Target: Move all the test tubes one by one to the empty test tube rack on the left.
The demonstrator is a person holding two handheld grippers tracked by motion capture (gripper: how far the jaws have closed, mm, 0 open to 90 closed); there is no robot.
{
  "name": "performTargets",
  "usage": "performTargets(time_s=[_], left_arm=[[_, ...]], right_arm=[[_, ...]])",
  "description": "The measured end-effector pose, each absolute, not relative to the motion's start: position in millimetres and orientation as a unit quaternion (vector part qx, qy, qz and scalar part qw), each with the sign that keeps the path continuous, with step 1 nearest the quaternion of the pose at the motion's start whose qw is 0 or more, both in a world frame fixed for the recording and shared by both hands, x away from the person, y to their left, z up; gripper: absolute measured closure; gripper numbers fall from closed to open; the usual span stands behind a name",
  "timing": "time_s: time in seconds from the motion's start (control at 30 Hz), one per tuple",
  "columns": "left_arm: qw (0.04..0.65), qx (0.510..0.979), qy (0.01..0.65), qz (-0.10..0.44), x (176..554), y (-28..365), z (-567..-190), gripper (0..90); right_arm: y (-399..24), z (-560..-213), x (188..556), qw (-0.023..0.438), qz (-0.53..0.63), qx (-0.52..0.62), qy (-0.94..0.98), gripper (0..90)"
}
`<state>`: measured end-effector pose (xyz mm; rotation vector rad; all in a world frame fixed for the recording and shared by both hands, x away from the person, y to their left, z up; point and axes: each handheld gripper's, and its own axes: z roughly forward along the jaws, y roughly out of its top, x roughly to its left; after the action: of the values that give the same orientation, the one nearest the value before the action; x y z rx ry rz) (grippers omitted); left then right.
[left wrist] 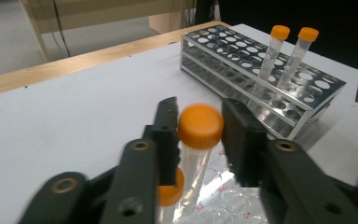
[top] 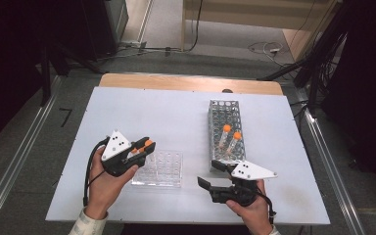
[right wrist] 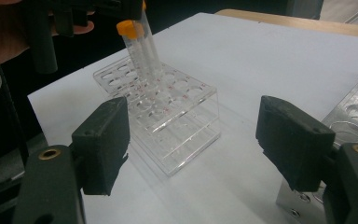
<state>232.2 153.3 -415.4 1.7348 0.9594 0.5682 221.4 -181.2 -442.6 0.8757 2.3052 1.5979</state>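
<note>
Orange-capped clear plastic tube (left wrist: pixel 196 144) stands tilted in the clear acrylic well rack (top: pixel 159 169), between the jaws of the left gripper (left wrist: pixel 199 135), which stand slightly apart from its cap, released rather than pinching. It looks light, stiff and slick; I judge the ribbed cap the surest place to hold. A second capped tube sits behind it, mostly hidden. Further right, the right gripper (right wrist: pixel 193 140) hangs open and empty beside the perforated metal rack (top: pixel 225 132) holding two tubes.

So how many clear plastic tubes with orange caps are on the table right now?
4: two tubes stand side by side in the metal rack; two more stand in the clear plastic rack, between the left gripper's jaws.
</note>
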Motion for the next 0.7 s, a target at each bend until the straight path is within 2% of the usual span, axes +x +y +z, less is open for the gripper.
performTargets(time_s=[0.13, 0.33, 0.6, 0.7], left_arm=[[0.520, 0.717, 0.400, 0.236, 230.0, 152.7, -411.3, 41.2], [0.525, 0.712, 0.403, 0.235, 228.6, 151.0, -408.2, 21.6], [0.534, 0.703, 0.405, 0.237, 227.0, 148.9, -406.8, 12.6], [0.533, 0.704, 0.403, 0.239, 226.3, 147.4, -406.8, 12.6]], right_arm=[[-181.1, -442.3, 221.2, 0.102, 0.541, 0.297, 0.780, 24.4], [-181.7, -441.7, 221.2, 0.105, 0.542, 0.297, 0.779, 24.4], [-186.9, -438.7, 223.2, 0.112, 0.549, 0.302, 0.772, 20.8], [-189.8, -437.9, 225.0, 0.119, 0.548, 0.307, 0.769, 18.0]])
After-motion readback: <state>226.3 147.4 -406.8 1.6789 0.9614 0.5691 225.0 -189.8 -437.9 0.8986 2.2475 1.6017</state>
